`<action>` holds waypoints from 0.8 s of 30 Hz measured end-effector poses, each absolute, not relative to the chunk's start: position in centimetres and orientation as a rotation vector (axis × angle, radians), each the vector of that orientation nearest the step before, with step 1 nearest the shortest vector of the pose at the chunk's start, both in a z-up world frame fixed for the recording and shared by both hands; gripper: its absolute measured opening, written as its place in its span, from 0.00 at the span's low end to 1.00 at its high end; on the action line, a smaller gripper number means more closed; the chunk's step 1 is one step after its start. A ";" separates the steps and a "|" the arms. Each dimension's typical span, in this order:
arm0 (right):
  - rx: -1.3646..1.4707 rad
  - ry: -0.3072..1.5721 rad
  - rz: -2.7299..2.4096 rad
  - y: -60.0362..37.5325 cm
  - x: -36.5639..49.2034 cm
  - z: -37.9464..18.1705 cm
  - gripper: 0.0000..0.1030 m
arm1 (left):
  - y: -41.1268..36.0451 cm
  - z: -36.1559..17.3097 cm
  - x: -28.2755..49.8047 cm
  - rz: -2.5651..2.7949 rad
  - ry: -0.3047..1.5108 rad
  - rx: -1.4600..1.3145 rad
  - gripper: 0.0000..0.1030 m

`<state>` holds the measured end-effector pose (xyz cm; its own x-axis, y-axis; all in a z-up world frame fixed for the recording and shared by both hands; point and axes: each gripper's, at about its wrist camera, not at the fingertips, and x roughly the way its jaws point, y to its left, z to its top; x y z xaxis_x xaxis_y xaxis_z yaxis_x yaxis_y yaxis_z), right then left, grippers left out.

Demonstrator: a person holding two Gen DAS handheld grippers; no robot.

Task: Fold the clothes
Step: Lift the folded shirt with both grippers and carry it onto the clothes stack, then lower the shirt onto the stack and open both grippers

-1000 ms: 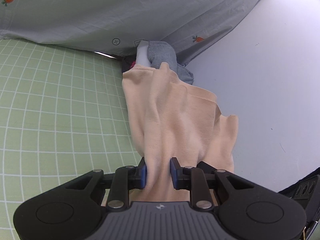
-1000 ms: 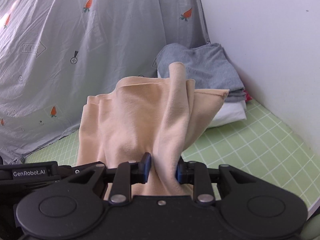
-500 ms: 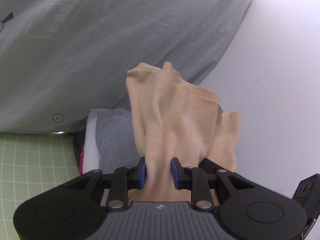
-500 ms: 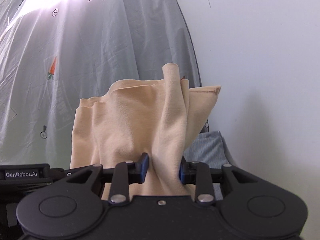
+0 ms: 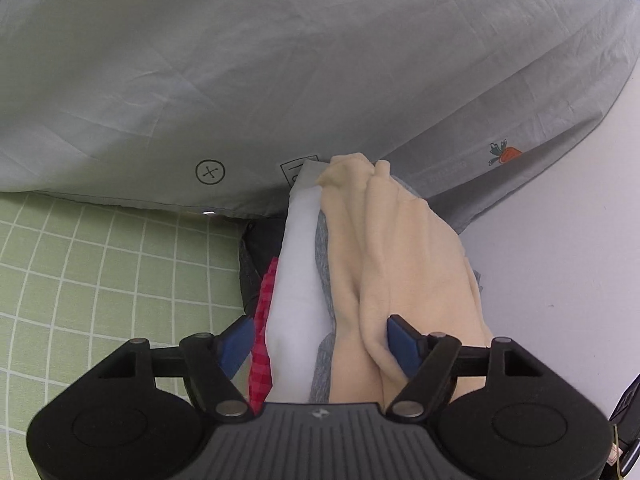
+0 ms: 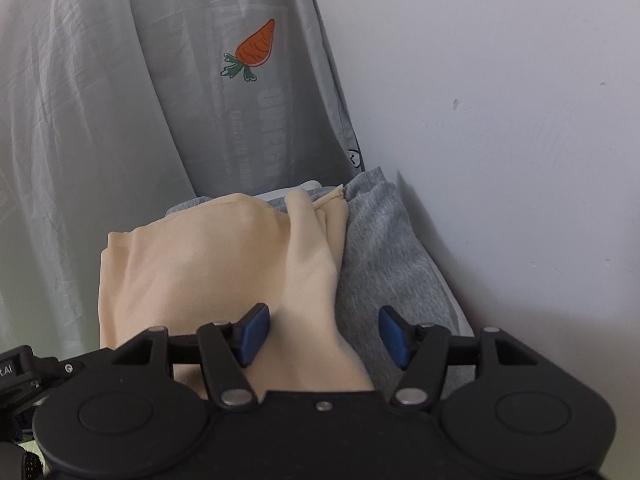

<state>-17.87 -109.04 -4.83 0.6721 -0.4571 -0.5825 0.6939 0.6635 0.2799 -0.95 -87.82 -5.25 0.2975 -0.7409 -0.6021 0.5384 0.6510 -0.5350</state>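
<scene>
A folded peach garment [image 5: 404,264] [image 6: 216,268] lies on top of a stack of folded clothes in the corner. Under it I see a grey garment [image 6: 384,248] [image 5: 323,248], a white one [image 5: 298,276] and a red checked one [image 5: 262,340]. My left gripper [image 5: 322,344] is open, its blue pads spread either side of the stack's near end, the right pad touching the peach cloth. My right gripper [image 6: 324,336] is open too, its pads apart over the peach and grey cloth. Nothing is clamped in either one.
A grey sheet printed with carrots [image 5: 240,80] [image 6: 160,100] hangs behind the stack. A white wall [image 6: 500,120] [image 5: 560,260] stands close on the right. A green checked mat [image 5: 80,280] lies under and left of the stack. A dark garment [image 5: 252,248] shows at the stack's bottom.
Both grippers carried the peach garment over onto the stack, then opened and let it go. It now rests on the grey garment.
</scene>
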 end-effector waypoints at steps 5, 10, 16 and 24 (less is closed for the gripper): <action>0.462 0.492 -0.715 -106.4 -21.7 -3.3 0.74 | -85.8 -2.7 -3.4 -0.847 0.869 -0.143 0.75; 0.474 0.481 -0.708 -102.1 -27.1 -1.7 0.81 | -81.4 -1.0 -8.4 -0.849 0.809 -0.081 0.80; 0.418 0.455 -0.685 -94.9 -32.6 -0.2 0.95 | -76.0 -0.2 -14.2 -0.891 0.755 -0.072 1.00; 0.400 0.488 -0.727 -88.2 -37.3 -0.3 1.00 | -71.1 -0.7 -19.4 -0.888 0.741 0.032 1.00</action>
<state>-37.34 -88.21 -0.34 0.6451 -0.5296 -0.5508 0.7103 0.6814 0.1766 -19.44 -71.14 -0.68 0.4024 -0.6922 -0.5991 0.7136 0.6471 -0.2684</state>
